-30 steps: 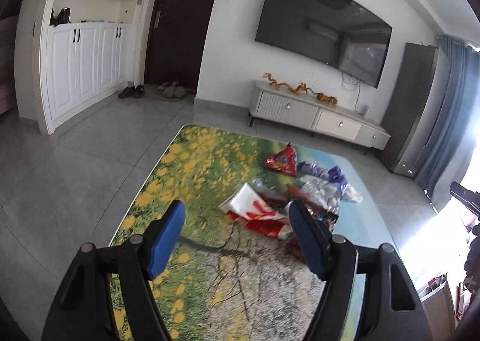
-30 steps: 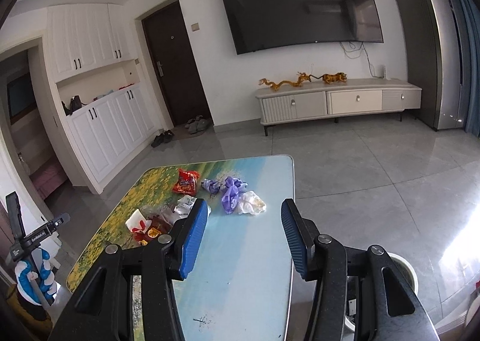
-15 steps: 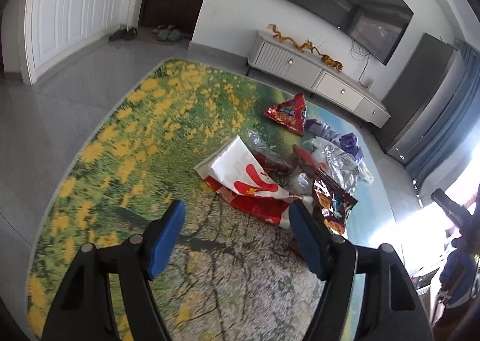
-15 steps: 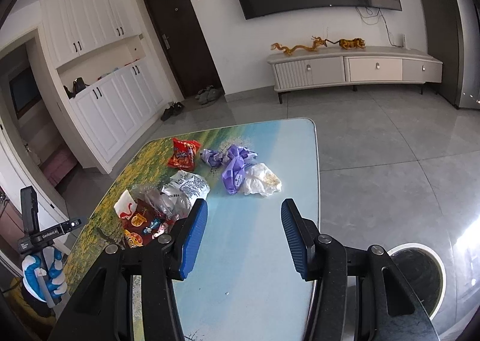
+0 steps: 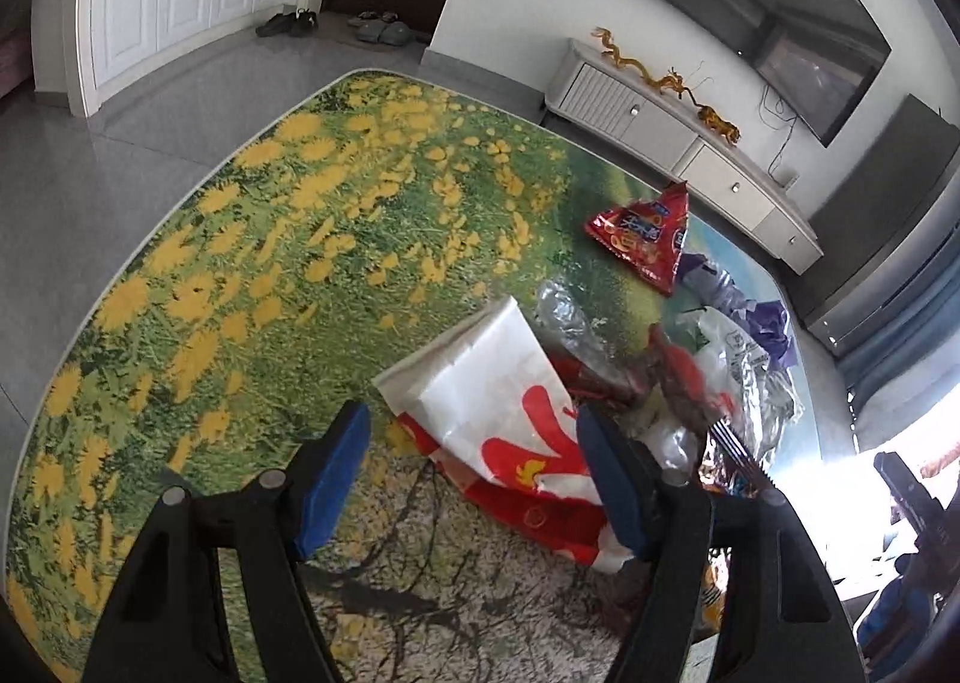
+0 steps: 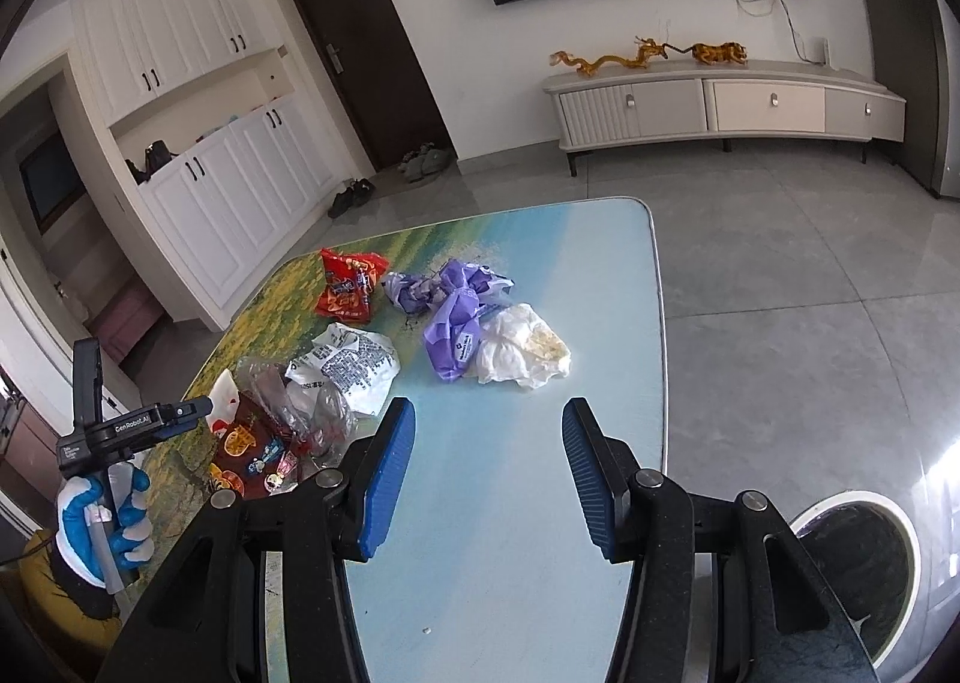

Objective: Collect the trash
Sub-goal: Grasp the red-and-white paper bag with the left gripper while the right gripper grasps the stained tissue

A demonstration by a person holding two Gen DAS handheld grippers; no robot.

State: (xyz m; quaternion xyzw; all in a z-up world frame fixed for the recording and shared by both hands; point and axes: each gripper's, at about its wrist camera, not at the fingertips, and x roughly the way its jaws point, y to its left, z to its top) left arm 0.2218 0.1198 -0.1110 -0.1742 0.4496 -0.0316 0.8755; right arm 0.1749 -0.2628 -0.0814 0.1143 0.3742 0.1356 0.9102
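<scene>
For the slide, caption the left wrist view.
Open left gripper poised over a white-and-red wrapper among snack litter on the flower-print table.

My left wrist view looks steeply down, close over the tabletop (image 5: pixel 252 239) toward the TV wall. My right wrist view sits higher, farther back. Both share the red snack bag (image 5: pixel 645 230) (image 6: pixel 348 287).

Each gripper has a black plastic frame with round silver screws and two blue ribbed fingers (image 6: pixel 390 467). The left gripper (image 6: pixel 129 431) carries white "GenRobot.AI" lettering, and the left hand (image 6: pixel 102 521) wears a blue-and-white glove.
</scene>
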